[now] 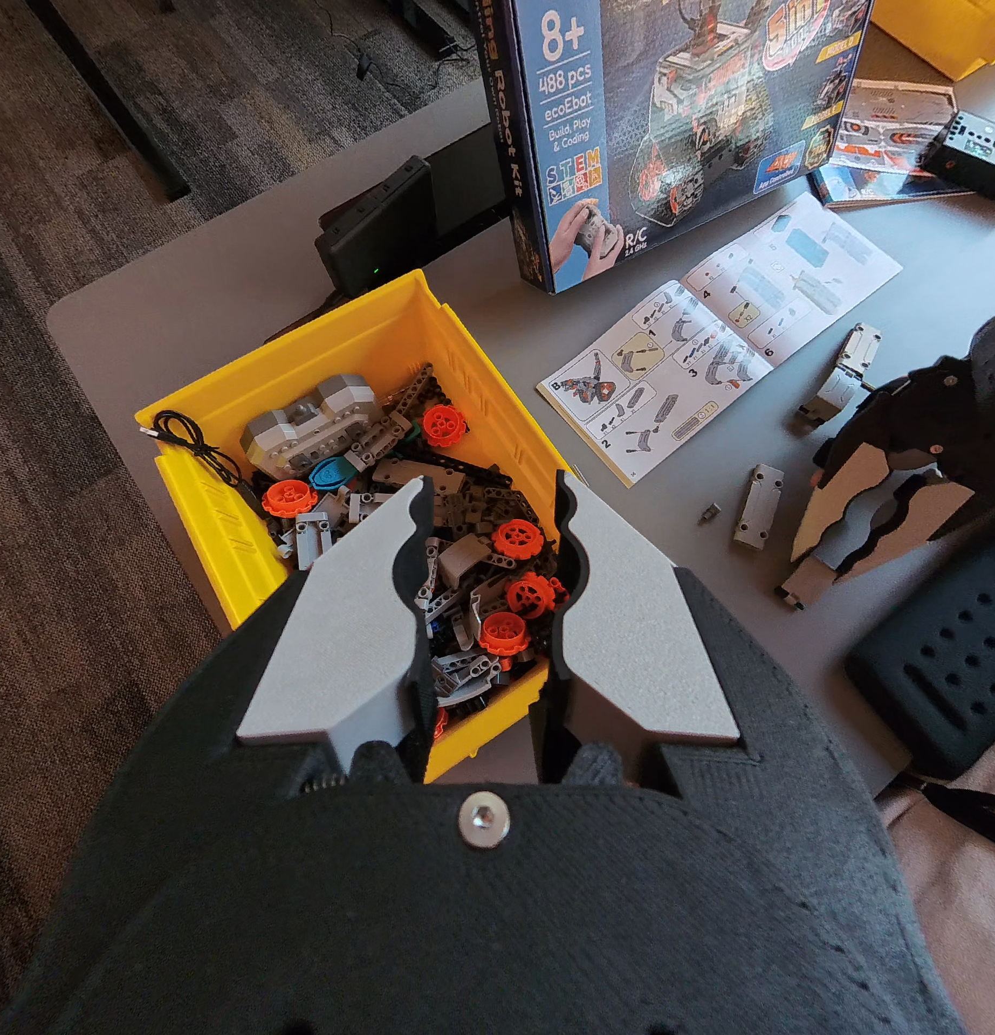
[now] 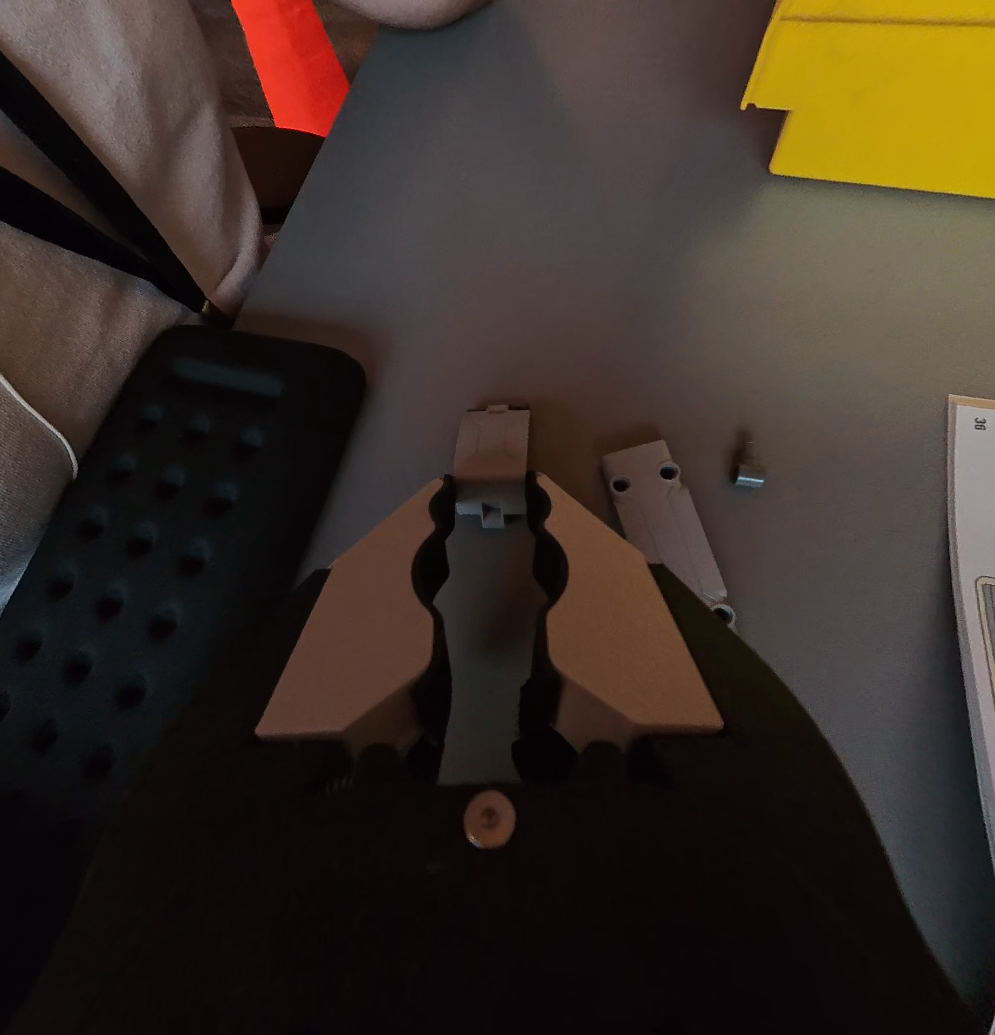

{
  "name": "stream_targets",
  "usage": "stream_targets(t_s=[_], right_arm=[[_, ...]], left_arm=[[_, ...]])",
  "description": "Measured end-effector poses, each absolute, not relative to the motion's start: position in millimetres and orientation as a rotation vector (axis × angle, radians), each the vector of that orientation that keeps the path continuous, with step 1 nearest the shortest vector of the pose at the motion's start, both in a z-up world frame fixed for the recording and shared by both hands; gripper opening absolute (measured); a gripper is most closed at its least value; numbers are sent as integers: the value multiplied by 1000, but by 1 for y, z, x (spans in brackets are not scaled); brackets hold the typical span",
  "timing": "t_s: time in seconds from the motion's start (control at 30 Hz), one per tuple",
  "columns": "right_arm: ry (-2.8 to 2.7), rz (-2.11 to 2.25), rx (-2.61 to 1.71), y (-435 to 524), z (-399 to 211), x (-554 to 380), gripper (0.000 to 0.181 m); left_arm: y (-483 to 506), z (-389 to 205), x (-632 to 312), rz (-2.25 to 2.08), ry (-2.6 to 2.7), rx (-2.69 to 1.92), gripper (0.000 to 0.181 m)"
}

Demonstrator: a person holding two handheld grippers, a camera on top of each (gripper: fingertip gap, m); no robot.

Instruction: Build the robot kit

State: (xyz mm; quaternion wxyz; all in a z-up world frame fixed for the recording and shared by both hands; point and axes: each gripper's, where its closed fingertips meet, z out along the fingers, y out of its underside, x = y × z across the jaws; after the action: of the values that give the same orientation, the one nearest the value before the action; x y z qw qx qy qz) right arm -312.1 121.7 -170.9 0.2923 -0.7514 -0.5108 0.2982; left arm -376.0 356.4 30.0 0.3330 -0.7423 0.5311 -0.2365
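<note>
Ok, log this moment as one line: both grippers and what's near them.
left gripper: open, above yellow bin of parts | right gripper: tips around grey piece on table | nearby: grey panel, small pin

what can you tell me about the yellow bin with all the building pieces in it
The yellow bin is an open-topped, rectangular plastic box with ribbed inner walls, sitting upright near the corner of the grey table. It holds a loose heap of grey and black building pieces, several orange wheels, a blocky grey module and a teal piece. A coiled black cable drapes over its left rim. The left tongs hover open above it, holding nothing.
</note>
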Motion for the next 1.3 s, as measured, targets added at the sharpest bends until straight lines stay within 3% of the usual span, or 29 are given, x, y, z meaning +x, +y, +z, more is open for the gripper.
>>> stream_targets(t_s=[0.2,0.6,1.3], right_arm=[[-1231,766,-2032,138,-163,-303,25],[-603,1246,-1946,170,-105,-270,24],[-967,629,-1739,166,-88,-256,25]], left_arm=[[355,30,-375,-619,1395,-1936,42],[354,32,-377,-625,1393,-1927,42],[355,32,-379,-624,1390,-1932,42]])
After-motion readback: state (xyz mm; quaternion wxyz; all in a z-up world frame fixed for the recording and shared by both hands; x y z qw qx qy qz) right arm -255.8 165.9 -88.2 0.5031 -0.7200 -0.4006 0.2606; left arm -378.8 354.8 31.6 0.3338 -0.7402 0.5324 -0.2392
